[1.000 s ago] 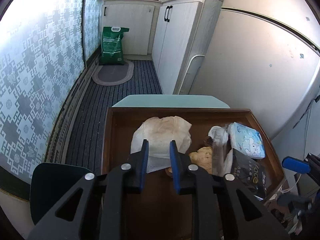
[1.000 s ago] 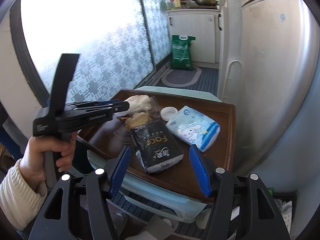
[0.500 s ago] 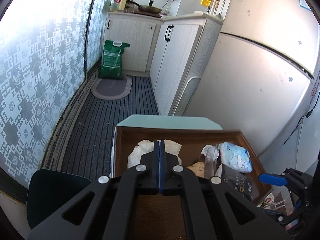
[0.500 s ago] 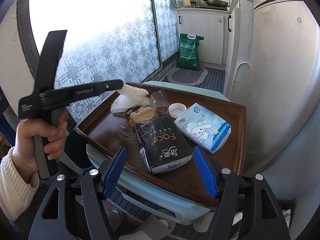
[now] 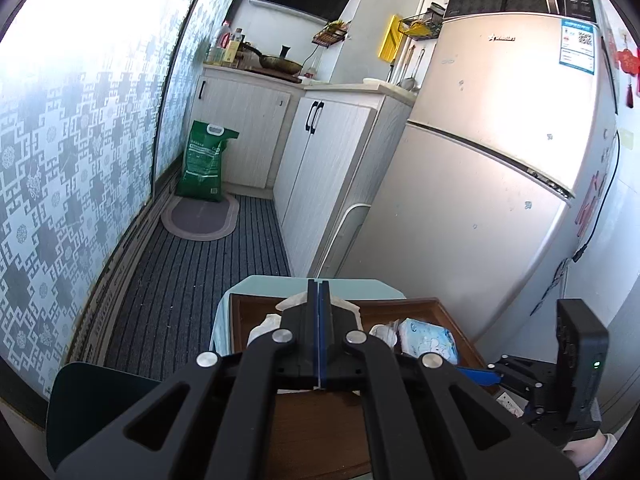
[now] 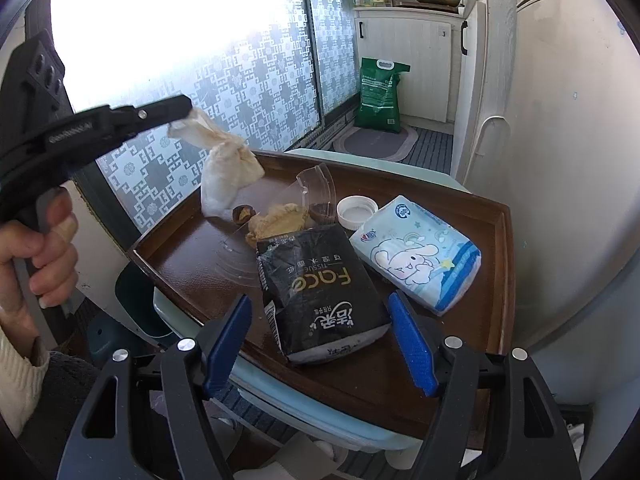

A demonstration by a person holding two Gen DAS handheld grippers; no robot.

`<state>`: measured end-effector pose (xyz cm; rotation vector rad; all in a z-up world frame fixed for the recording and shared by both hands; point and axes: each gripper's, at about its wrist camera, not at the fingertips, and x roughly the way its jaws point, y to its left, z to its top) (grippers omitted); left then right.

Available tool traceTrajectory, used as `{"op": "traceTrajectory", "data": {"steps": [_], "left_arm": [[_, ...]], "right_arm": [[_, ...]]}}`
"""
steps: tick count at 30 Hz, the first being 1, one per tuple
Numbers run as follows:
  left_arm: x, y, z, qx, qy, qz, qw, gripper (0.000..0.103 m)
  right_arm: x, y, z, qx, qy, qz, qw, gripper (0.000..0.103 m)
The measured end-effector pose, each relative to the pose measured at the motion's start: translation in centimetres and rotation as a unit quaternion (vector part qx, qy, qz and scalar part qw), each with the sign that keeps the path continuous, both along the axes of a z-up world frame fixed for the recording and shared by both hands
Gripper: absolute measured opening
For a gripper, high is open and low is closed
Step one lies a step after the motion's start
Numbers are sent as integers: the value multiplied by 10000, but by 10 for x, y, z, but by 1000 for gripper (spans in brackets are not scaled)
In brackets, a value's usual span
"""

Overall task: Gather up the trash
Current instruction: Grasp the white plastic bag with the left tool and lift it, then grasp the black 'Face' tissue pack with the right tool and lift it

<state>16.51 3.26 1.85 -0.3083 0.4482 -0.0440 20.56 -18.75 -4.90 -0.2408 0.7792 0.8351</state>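
The right gripper (image 6: 320, 344) is seen opening wide around the black tissue pack (image 6: 320, 292) at the near rim of the brown tray (image 6: 502, 280). A crumpled napkin (image 6: 226, 172) is pinched aloft by the closed left gripper (image 6: 182, 110). Striped floor (image 5: 192, 280) lies clear beyond.

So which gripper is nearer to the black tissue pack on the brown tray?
Right. The right gripper hovers just above the black tissue pack, jaws opening, astride its near end. The left gripper is up at the tray's far side, clamping a crumpled white napkin.
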Motion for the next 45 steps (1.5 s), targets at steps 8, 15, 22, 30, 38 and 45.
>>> {"op": "traceTrajectory", "data": {"steps": [8,15,22,30,38,45], "left_arm": [[-16,9,9,-129,-206,-69,9997,1],[-35,19,21,-176,-487,8,9987,1],[-47,33,23,-190,-536,88,9983,0],[-60,57,18,-133,-427,232,9987,0],[-66,87,-1,-94,-100,450,9989,0],[-73,109,-13,-107,154,496,9986,0]], "right_arm": [[8,6,-6,-220,34,-141,9997,60],[6,4,6,-165,22,-246,9996,49],[-1,7,29,39,-164,-331,9993,48],[-9,26,55,106,-466,-396,9981,39],[-12,47,61,-132,-523,-317,9980,3],[-15,38,68,-14,-584,-477,9972,21]]}}
